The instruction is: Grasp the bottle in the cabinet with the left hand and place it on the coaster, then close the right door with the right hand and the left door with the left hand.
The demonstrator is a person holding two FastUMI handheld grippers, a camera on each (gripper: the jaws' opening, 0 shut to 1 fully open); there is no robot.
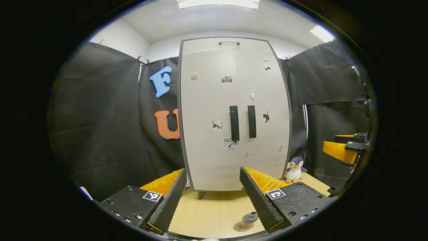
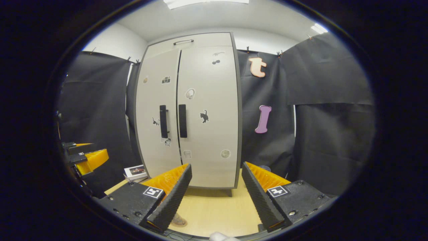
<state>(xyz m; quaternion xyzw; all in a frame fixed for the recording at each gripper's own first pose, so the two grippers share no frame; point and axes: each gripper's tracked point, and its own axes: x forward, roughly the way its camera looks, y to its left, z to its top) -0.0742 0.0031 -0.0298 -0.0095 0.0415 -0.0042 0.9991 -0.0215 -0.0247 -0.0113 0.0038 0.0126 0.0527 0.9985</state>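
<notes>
Left gripper view: left gripper (image 1: 211, 201) spread, empty; bottle (image 1: 249, 219) on coaster (image 1: 241, 227), lower centre; probably light, rigid, slippery, best gripped mid-body. Right gripper view: right gripper (image 2: 214, 197) spread, empty; cabinet (image 2: 207, 110) centre, doors shut.

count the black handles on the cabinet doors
2: the left door handle and the right door handle, upright, side by side at the seam where the shut doors meet. A thin metal handle sits near the top.

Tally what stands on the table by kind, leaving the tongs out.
Cabinet: 1
Bottle: 1
Coaster: 1
Penguin toy: 1
Stack of books: 1
Total: 5
</notes>
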